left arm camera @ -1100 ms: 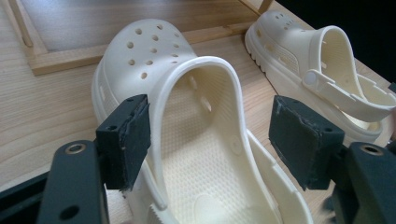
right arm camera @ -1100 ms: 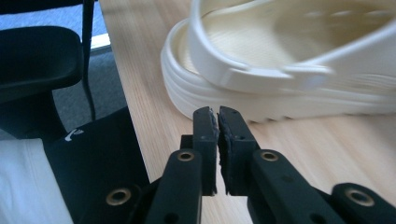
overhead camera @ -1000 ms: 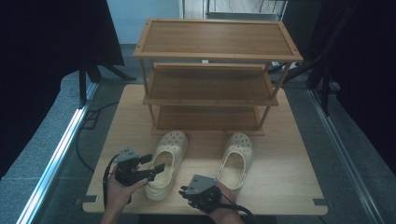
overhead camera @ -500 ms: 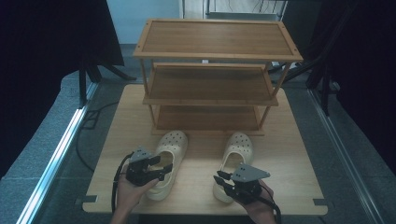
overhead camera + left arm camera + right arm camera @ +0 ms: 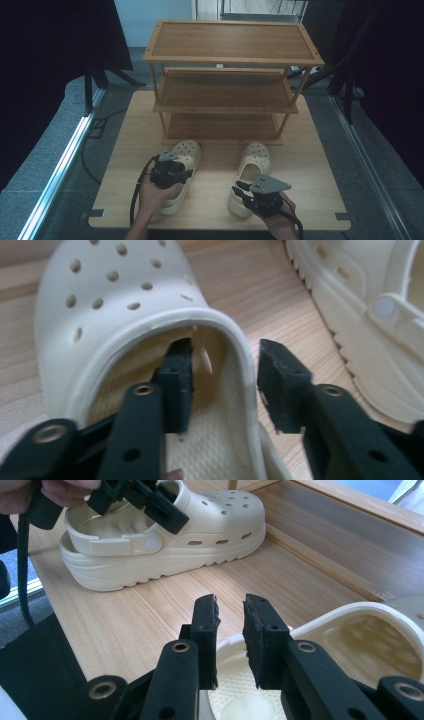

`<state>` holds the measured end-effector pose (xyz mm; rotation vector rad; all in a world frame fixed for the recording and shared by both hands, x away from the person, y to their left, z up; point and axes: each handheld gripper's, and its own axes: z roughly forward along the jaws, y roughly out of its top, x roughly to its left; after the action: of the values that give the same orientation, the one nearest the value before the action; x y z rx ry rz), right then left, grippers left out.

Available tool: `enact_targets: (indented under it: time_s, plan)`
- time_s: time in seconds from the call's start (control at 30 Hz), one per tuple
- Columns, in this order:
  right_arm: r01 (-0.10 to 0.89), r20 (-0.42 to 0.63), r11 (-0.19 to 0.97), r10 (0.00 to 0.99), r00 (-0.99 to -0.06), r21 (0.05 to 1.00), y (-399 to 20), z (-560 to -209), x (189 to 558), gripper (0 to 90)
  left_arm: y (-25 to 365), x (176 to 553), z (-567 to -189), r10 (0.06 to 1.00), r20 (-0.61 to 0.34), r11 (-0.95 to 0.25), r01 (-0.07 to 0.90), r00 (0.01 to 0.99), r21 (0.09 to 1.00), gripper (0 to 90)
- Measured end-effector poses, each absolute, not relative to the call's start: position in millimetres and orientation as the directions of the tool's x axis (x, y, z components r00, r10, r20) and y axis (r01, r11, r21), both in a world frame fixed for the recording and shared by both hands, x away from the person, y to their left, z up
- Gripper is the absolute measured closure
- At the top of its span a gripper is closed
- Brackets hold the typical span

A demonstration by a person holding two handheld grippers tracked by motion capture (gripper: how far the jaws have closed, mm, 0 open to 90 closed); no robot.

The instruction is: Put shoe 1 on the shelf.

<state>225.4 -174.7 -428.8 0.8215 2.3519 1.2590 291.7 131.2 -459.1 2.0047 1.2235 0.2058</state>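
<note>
Left gripper [image 5: 225,370] half-open astride perforated cream foam left clog's [image 5: 115,315] rim, closing; right gripper [image 5: 231,625] narrow, nothing held, over ridged-sole right clog [image 5: 350,645].

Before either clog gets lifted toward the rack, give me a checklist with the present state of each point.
1. Left gripper straddles the side wall of the left clog, one jaw inside, one outside: ok.
2. Left pads pressing on that wall: not ok; the jaws have just been closing, with the wall between them, but gaps show on both sides.
3. Right gripper placed on the right clog: not ok; the jaws stand above its rim, nothing between them.
4. Both clogs flat on the table, soles down: ok.
5. Shelf rack has free shelves: ok for the top and middle; the bottom is partly hidden, cannot tell.
</note>
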Motion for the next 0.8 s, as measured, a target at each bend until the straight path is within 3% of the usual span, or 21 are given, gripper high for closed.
enact_targets:
  time_s: [0.03, 0.17, 0.57, 0.8]
  plan:
    - [0.326, -0.032, 0.437, 0.636, -0.771, 0.838, -174.7, -428.8, 225.4, 75.0, 130.8, 292.9, -460.1, 0.815, -0.239, -0.254, 0.697, 0.527, 0.671, 59.8]
    - [0.322, -0.041, 0.442, 0.638, -0.769, 0.837, -174.7, -428.7, 225.4, 75.0, 129.7, 295.6, -461.5, 0.798, -0.269, -0.254, 0.706, 0.539, 0.661, 74.8]
    - [0.324, -0.039, 0.441, 0.639, -0.768, 0.837, -175.3, -430.2, 226.3, 74.9, 133.4, 289.3, -452.9, 0.823, -0.221, -0.225, 0.657, 0.524, 0.720, 84.7]
    - [0.325, -0.038, 0.436, 0.643, -0.765, 0.839, -176.5, -429.6, 226.6, 74.9, 135.8, 287.0, -445.2, 0.817, -0.217, -0.205, 0.621, 0.534, 0.756, 85.4]
